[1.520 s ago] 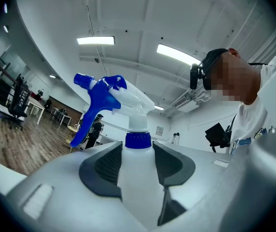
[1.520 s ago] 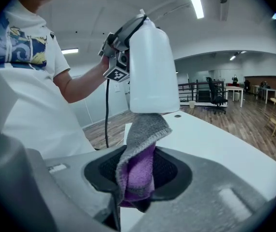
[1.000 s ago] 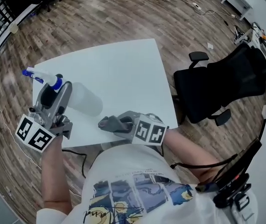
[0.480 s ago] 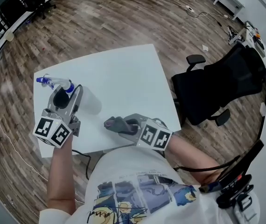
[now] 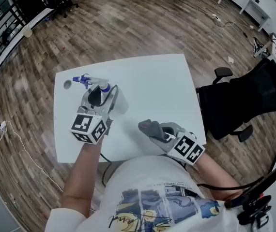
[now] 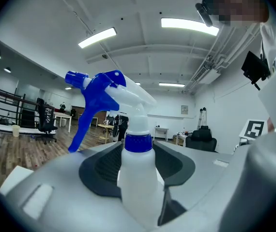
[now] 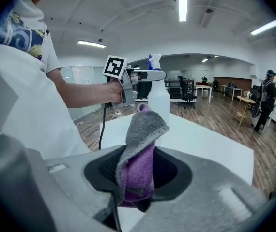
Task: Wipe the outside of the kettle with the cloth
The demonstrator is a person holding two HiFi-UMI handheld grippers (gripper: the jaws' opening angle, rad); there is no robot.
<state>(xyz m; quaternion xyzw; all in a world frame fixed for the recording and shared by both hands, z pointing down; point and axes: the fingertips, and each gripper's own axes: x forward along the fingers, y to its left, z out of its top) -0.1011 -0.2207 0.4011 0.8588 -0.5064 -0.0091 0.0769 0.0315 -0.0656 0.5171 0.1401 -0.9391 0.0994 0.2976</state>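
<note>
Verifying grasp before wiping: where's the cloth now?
The cloth is clamped in the right tool; in head view it's over the table's near edge, right of the spray bottle.

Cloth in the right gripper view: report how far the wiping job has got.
Done: grey-and-purple cloth gripped in the right tongs; white spray bottle with blue trigger gripped in the left tongs. In hand: both held over the white table. Left: all wiping; no kettle is in view.

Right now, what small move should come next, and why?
Probably set the spray bottle down on the table and open the left claw: it is upright and low over the tabletop, and the right claw holds the cloth.
</note>
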